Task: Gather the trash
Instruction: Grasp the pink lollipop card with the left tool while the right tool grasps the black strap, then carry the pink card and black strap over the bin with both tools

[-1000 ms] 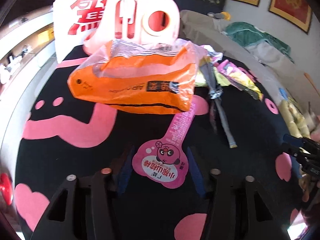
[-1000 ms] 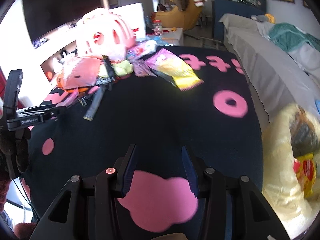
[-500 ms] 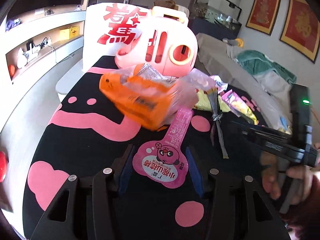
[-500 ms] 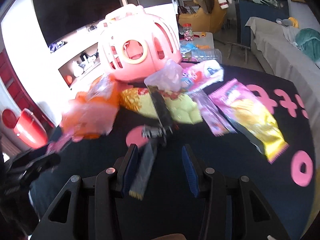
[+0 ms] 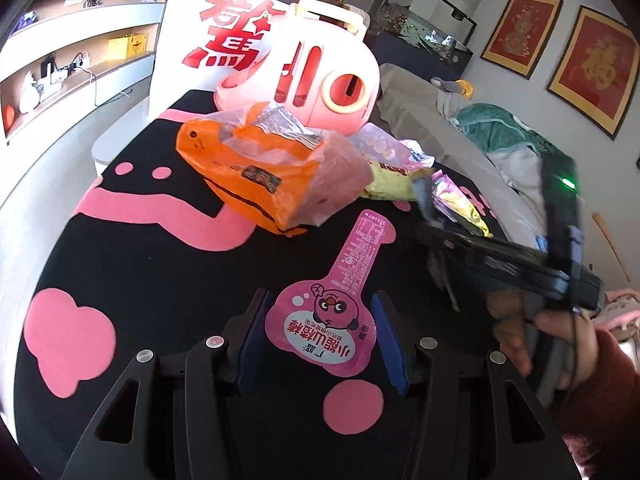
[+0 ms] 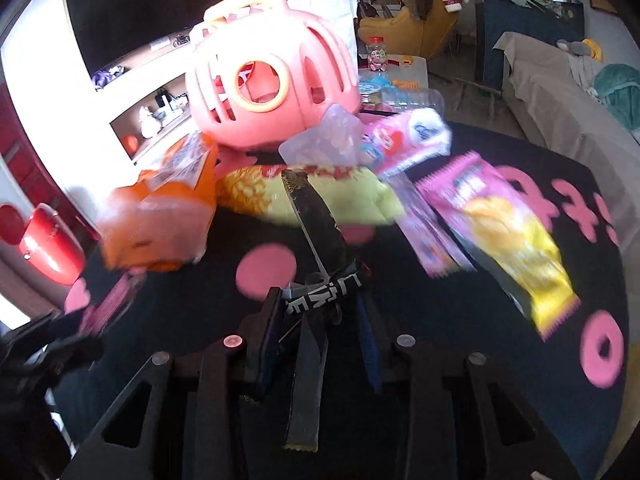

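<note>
- My left tool [image 5: 320,344] hangs over the black tabletop [image 5: 160,264] with its pink blotches. Its jaws stand wide, and the round end of a pink lollipop-shaped wrapper [image 5: 326,320] lies between them. The pads sit just off either edge of it, so I count this tool released.
- The wrapper's narrow neck runs away from me toward an orange snack bag [image 5: 264,176], torn open and crumpled, lying near the middle of the tabletop.
- Behind the orange bag stands a pink plastic carrier [image 5: 320,76] with slots and a round hole.
- My right tool [image 6: 320,312] is closing on a long dark wrapper [image 6: 316,216]. The wrapper's knotted middle sits between the fingers, and its tail hangs down toward the camera. I cannot tell whether the pads are pressing it yet.
- The wrapper's far end rests on a yellow-green snack bag [image 6: 360,196].
- To the right of that lie a pink-and-yellow chip bag [image 6: 504,232] and a thin pink wrapper [image 6: 424,232], both flat on the tabletop.
- In the left view my right hand [image 5: 552,336] grips the handle of its tool.
</note>
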